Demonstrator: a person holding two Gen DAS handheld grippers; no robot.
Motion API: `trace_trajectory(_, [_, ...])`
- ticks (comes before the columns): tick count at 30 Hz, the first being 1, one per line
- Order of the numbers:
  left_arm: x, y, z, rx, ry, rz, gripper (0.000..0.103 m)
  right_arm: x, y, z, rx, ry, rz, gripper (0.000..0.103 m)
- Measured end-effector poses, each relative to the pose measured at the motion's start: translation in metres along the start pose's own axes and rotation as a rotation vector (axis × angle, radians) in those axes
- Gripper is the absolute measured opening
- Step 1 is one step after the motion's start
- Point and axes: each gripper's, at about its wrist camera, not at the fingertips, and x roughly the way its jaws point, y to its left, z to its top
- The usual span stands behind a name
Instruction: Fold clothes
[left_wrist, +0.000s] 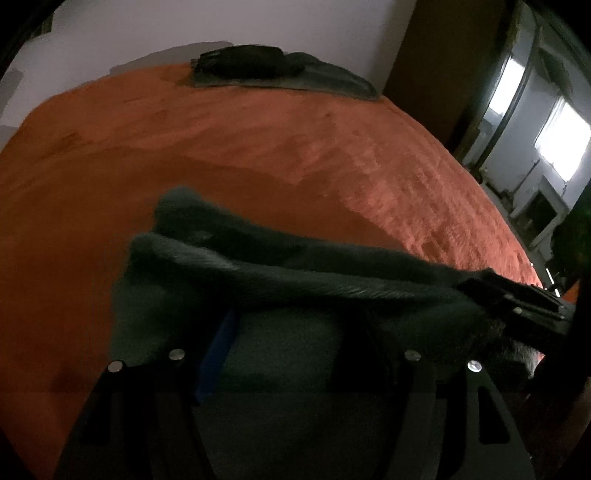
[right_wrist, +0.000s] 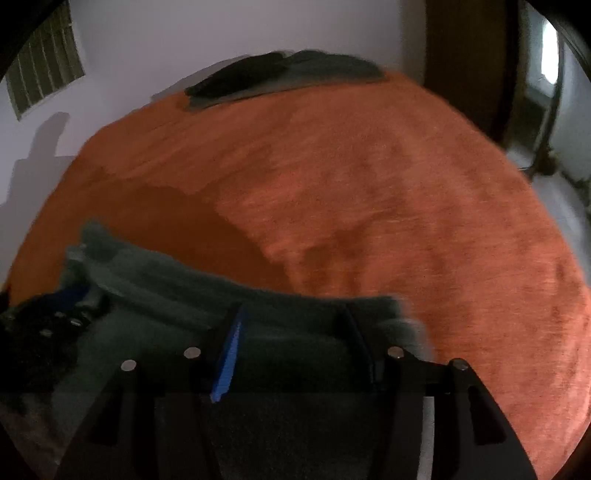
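Both tongs, left gripper (left_wrist: 295, 325) and right gripper (right_wrist: 291, 332), stand partly open astride the dark green garment (left_wrist: 295, 266); whether they pinch it, you cannot tell. It lies bunched just ahead on the orange bedspread (left_wrist: 258, 147). Soft, limp, light: take its upper edge.

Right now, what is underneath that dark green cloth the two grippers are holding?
Around the dark green cloth you can see an orange bedspread, which seems to run on beneath it. What lies directly under the bunched folds is covered, so I cannot tell if anything else is there.
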Motion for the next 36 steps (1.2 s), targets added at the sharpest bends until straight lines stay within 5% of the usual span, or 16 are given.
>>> trace_trajectory(6, [-0.014,0.059,0.012,-0.047,0.045,0.161,0.068,-0.013,-0.028,0.004,0.032,0.004,0.036,0.029])
trace_trajectory(9, [-0.033,0.083,0.018,-0.101,0.088,0.04,0.065,-0.033,-0.048,0.012,0.081,-0.002,0.043,0.031])
trace_trajectory(11, [-0.05,0.065,0.01,-0.064,0.086,-0.056,0.065,-0.051,-0.046,0.011,0.059,0.002,0.115,0.031])
trace_trajectory(15, [-0.071,0.009,-0.014,0.068,0.089,-0.199,0.067,-0.081,0.01,-0.019,-0.138,0.01,0.241,0.031])
trace_trajectory(17, [-0.061,-0.022,-0.033,0.159,0.125,-0.222,0.067,-0.079,0.044,-0.04,-0.277,0.029,0.234,0.03])
trace_trajectory(19, [-0.051,-0.031,-0.047,0.22,0.121,-0.151,0.067,-0.07,0.067,-0.057,-0.368,0.059,0.211,0.03])
trace_trajectory(22, [-0.043,-0.025,-0.055,0.239,0.129,-0.088,0.068,-0.056,0.048,-0.062,-0.277,0.123,0.225,0.022])
trace_trajectory(23, [-0.043,-0.02,-0.054,0.224,0.146,-0.079,0.068,-0.056,0.035,-0.061,-0.242,0.139,0.231,0.005])
trace_trajectory(24, [-0.044,-0.013,-0.053,0.204,0.158,-0.074,0.068,-0.057,0.022,-0.06,-0.22,0.147,0.217,0.0])
trace_trajectory(28, [-0.054,0.018,-0.057,0.133,0.213,-0.038,0.068,-0.062,-0.023,-0.059,-0.148,0.18,0.179,0.0])
trace_trajectory(34, [-0.07,0.073,-0.069,0.074,0.266,0.102,0.069,-0.079,-0.035,-0.06,-0.205,0.172,0.022,0.0])
trace_trajectory(35, [-0.072,0.083,-0.069,0.06,0.271,0.106,0.069,-0.08,-0.046,-0.058,-0.175,0.175,0.001,0.022])
trace_trajectory(36, [-0.076,0.092,-0.066,0.037,0.268,0.098,0.068,-0.082,-0.058,-0.056,-0.131,0.177,0.0,0.057])
